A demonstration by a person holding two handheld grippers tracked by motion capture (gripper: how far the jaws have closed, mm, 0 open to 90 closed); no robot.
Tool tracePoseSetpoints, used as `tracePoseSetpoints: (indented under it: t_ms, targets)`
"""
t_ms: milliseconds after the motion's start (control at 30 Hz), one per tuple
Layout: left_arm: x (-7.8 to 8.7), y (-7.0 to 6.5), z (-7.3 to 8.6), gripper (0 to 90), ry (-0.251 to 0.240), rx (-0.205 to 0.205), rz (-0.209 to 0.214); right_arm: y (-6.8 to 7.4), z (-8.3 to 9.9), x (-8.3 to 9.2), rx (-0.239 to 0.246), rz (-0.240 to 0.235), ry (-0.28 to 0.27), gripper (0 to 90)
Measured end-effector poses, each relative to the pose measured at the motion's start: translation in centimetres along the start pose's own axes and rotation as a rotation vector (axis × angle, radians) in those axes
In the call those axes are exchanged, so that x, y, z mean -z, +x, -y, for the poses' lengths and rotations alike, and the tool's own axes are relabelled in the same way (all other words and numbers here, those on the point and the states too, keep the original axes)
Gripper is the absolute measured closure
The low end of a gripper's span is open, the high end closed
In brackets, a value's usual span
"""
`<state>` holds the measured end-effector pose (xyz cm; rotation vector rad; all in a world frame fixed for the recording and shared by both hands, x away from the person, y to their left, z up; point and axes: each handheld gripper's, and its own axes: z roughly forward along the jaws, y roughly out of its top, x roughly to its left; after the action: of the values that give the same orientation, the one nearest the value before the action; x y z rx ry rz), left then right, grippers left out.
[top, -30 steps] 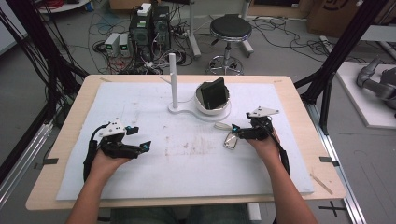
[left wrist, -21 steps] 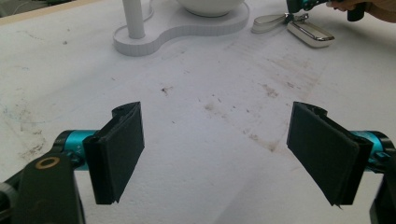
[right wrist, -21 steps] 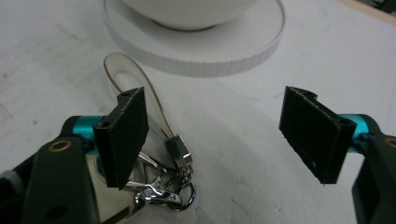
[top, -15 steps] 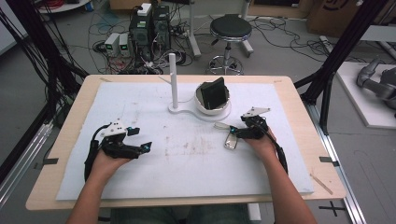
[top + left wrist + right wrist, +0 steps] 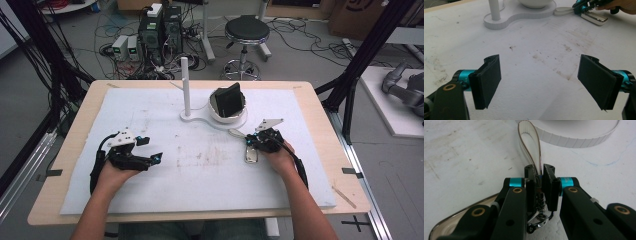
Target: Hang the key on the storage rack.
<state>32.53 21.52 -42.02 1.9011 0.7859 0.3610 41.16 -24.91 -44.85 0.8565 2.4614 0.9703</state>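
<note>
White padding, scuffed and stained, covers the wooden table [image 5: 65,165] where the person works. Nearest, the left gripper [image 5: 149,149] rests on the pad with its fingers [image 5: 487,81] spread wide and nothing between them. To its right, the right gripper [image 5: 248,142] has just been closing, and its fingers [image 5: 549,187] now pinch the pale strap loop [image 5: 532,150] of a silver key fob [image 5: 251,154], which lies flat on the pad just beside them. The loop reaches toward the white stand base [image 5: 202,120] right behind it. On that base sit a white bowl [image 5: 225,114] holding a dark block [image 5: 230,98], and an upright white post [image 5: 185,85].
</note>
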Motion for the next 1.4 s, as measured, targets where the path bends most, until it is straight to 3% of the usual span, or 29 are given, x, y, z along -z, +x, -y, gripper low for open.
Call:
tracePoseSetpoints:
  t_ms: [233,567,867,1400]
  targets:
    - [0.4,0.3,0.0,19.0,-0.011,0.006,-0.005,0.0,0.2,0.5,-0.003,-0.003,-0.011,82.4]
    - [1.1,0.8,0.1,19.0,-0.032,0.028,-0.028,0.5,-0.9,2.9,-0.046,-0.003,-0.147,82.4]
    - [1.7,1.1,0.2,19.0,-0.043,0.036,-0.041,2.6,-4.8,5.5,-0.018,-0.021,-0.305,82.4]
    - [2.7,1.3,0.8,19.0,-0.025,0.028,-0.072,3.8,-10.9,5.1,0.025,-0.012,-0.348,82.4]
